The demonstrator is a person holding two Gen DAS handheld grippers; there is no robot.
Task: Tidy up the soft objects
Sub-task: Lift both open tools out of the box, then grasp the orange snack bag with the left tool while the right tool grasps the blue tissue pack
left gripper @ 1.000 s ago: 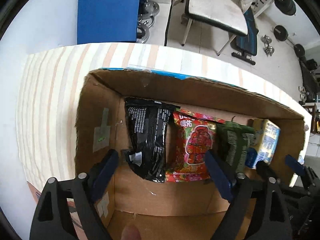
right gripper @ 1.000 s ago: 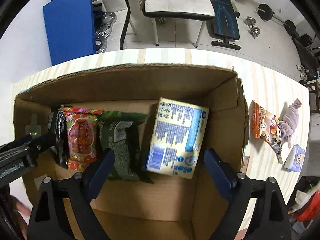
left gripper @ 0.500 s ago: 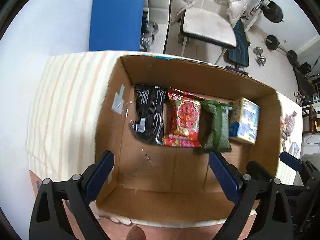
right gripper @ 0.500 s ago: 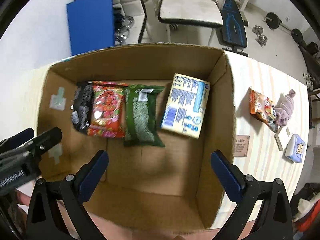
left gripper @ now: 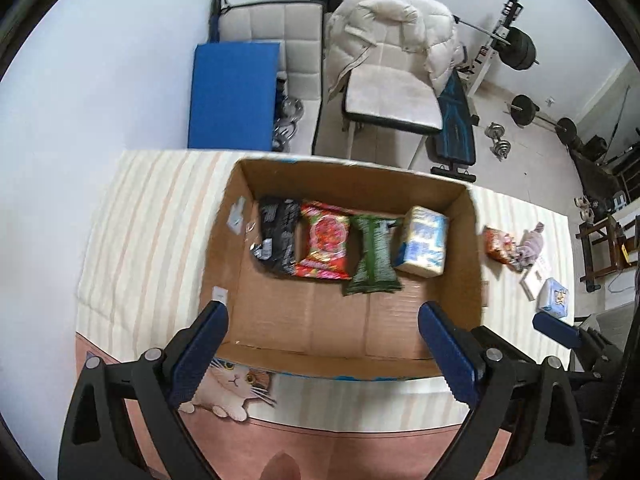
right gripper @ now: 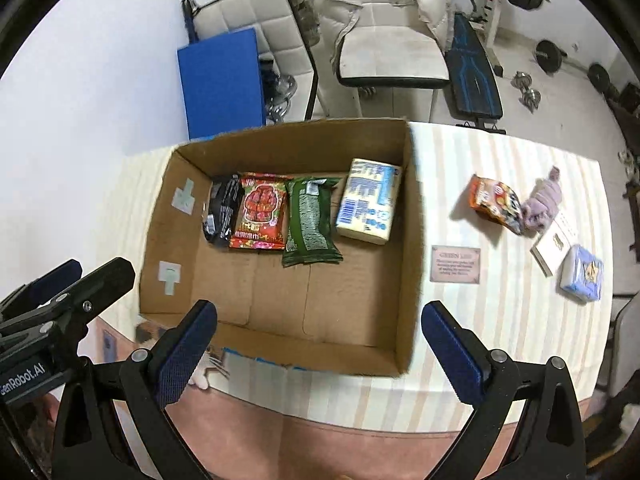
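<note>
Four soft packs lie in a row along the far wall of the cardboard box (right gripper: pixel 414 240): a black packet (right gripper: pixel 222 210) nearest the box's left wall, a red packet (right gripper: pixel 262 212) overlapping it, a green packet (right gripper: pixel 310 220) beside that, and a pale tissue pack (right gripper: pixel 370 202) leaning toward the box's right wall. The near half of the box floor is bare. Outside the box, to its right on the striped tablecloth (right gripper: pixel 500 308), wait an orange snack bag (right gripper: pixel 494 202), a purple plush toy (right gripper: pixel 544 202) touching it, and a blue pack (right gripper: pixel 582 274) farther right; a small card (right gripper: pixel 454 264) lies just beside the box's right wall. The left gripper (left gripper: pixel 322 350) and the right gripper (right gripper: pixel 320 346) both hang over the box's near rim with jaws spread wide and nothing between them. The likely next job is fetching the items right of the box, and that is where trouble sits: the orange bag and the plush touch, so a grab at one may drag or pinch the other. A puffed bag could also slip or crumple if squeezed at its edge. Carrying it in low risks catching the box's right wall, and dropping it onto the row could knock the leaning tissue pack flat or bury the packets.
</note>
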